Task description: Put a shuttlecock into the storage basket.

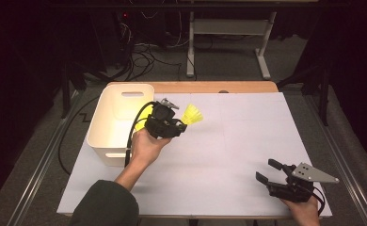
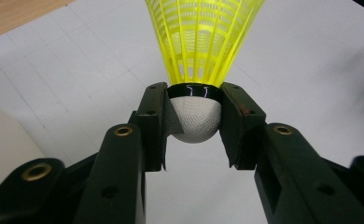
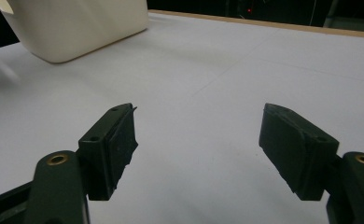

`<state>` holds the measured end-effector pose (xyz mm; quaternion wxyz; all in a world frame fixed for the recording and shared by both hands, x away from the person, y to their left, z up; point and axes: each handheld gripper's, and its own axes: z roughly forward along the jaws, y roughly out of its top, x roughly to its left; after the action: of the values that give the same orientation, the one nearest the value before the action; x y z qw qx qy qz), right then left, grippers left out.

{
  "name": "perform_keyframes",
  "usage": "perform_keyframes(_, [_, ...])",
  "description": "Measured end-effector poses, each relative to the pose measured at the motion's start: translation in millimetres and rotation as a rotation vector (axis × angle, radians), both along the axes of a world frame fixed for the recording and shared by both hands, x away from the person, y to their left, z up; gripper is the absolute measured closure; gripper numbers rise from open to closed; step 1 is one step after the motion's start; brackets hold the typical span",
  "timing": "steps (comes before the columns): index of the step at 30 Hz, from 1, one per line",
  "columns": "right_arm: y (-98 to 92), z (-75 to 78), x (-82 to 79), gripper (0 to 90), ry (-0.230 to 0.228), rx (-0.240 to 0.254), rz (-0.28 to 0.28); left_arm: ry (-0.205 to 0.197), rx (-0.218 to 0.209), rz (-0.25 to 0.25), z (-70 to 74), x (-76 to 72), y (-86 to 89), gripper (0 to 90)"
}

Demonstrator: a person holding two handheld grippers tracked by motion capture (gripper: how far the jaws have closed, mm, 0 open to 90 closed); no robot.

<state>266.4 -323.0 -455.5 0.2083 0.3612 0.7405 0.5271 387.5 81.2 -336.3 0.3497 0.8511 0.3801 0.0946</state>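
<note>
A yellow plastic shuttlecock (image 1: 192, 114) with a white cork head (image 2: 195, 119) is held in my left gripper (image 1: 178, 125), lifted above the white table just right of the white bin (image 1: 106, 136). In the left gripper view the two black pads (image 2: 154, 123) press on the cork from both sides, and the yellow skirt (image 2: 203, 37) points away from the camera. My right gripper (image 1: 269, 170) rests near the table's front right corner. Its jaws stand wide apart with nothing between them, as the right gripper view shows around the right gripper (image 3: 199, 149).
The white bin (image 3: 77, 25) with a handle slot stands at the table's left side. A wooden strip (image 1: 195, 87) runs along the table's far edge. Beyond it, cables and a metal table frame (image 1: 228, 42) lie on the dark floor.
</note>
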Motion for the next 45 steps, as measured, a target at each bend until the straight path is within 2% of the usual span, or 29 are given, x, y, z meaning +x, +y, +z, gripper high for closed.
perform_keyframes(9, [-0.1,-0.2,0.3,27.7,0.002,-0.003,-0.001,0.004,0.008,0.008,4.3,2.0,5.6,64.6])
perform_keyframes(18, [0.0,-0.2,0.2,27.7,0.000,-0.004,-0.001,-0.011,0.022,0.025,12.1,5.1,12.5,64.6])
perform_keyframes(45, [0.0,0.0,0.0,27.7,-0.002,-0.002,-0.001,0.003,0.032,0.099,16.8,24.7,37.6,64.6])
